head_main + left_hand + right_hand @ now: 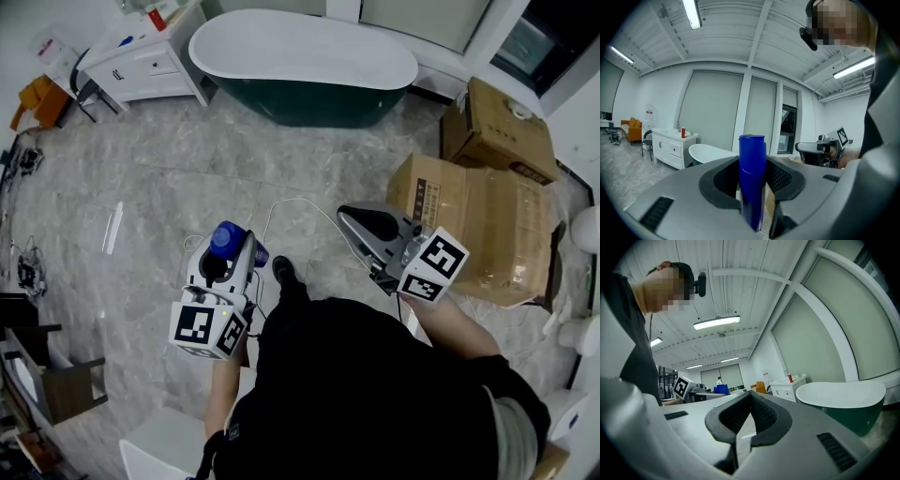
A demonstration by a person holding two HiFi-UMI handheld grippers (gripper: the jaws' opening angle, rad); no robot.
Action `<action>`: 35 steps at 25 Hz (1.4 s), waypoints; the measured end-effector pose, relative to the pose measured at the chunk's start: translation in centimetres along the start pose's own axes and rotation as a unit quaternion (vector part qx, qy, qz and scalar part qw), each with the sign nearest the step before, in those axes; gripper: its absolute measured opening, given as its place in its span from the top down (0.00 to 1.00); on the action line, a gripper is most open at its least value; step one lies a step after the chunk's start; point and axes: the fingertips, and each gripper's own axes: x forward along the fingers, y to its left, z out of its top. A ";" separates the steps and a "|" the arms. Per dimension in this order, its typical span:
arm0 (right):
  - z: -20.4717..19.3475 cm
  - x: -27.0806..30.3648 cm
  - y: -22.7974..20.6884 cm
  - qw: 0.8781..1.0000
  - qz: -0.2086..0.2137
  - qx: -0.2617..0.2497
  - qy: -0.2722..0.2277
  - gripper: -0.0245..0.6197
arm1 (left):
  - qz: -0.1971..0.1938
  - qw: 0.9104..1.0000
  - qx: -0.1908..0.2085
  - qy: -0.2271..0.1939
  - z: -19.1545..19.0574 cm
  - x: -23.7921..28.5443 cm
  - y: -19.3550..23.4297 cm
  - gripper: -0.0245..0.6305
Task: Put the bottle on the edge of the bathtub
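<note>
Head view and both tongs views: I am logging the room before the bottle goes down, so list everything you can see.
white-and-green oval bathtub: one, white inside, dark green outside, far end of the floor
white wooden drawer cabinet: one, left of the tub
brown cardboard boxes: two, right side
orange chair: one, far left
thin white cable: one, on the grey marbled floor
blue cylindrical plastic bottle: one, upright in the left tongs
left tongs: grey, clamped on the bottle
right tongs: grey, jaws together, empty
black shoe: one, between the tongs
</note>
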 end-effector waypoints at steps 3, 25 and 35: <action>0.6 2.7 -2.0 1.000 -0.001 -0.001 0.001 0.92 | 0.000 1.000 0.000 0.002 0.2 1.8 2.7 0.72; 1.9 26.3 -7.8 0.997 0.065 0.022 0.032 0.92 | 0.037 0.999 0.004 0.005 3.8 7.2 23.6 0.72; 3.2 30.9 -17.2 0.996 0.075 0.045 0.033 0.92 | 0.037 0.999 -0.015 0.035 3.5 16.6 27.9 0.72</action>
